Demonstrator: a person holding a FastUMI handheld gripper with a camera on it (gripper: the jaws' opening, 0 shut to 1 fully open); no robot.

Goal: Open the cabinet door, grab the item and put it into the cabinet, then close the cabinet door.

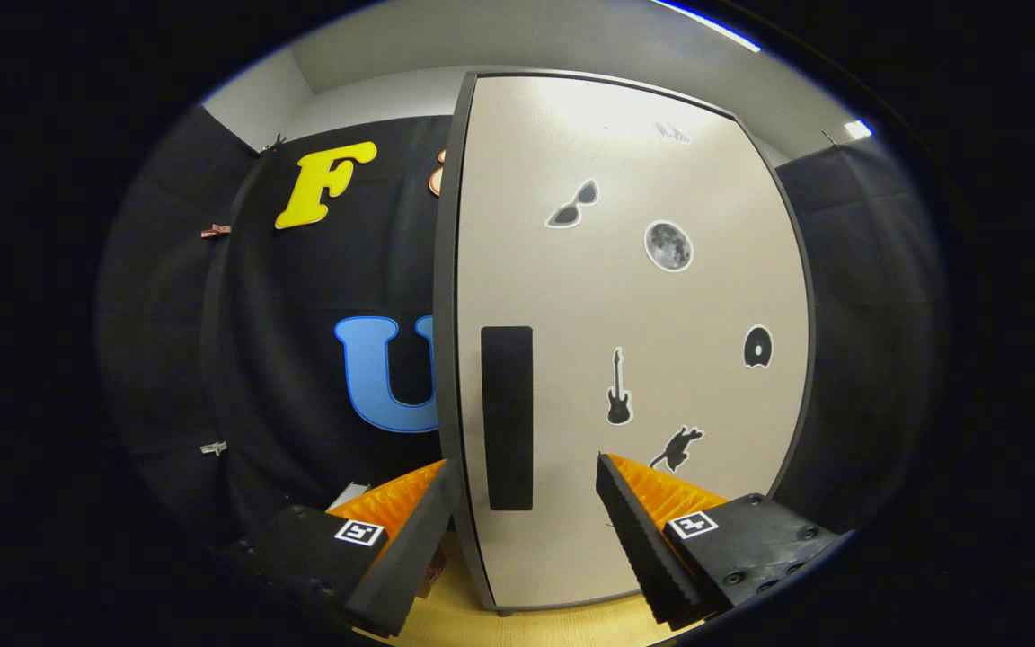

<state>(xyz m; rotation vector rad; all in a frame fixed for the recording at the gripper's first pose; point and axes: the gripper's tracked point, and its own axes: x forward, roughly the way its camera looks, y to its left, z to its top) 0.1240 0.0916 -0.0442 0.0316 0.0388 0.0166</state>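
Two fingers of the gripper point(526, 485) stand spread apart, straddling the free edge of the cabinet door point(625, 359) without pinching it. The dark vertical handle point(507, 418) lies between and just beyond the fingertips. Five stickers dot the pale door panel, which stands on a wooden table point(517, 624).

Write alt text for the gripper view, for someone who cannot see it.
The open two-finger gripper faces a pale beige cabinet door, its fingers straddling the tall black rectangular handle strip near the door's left edge. Small black stickers dot the door, which stands on a light wooden surface before a black cloth wall.
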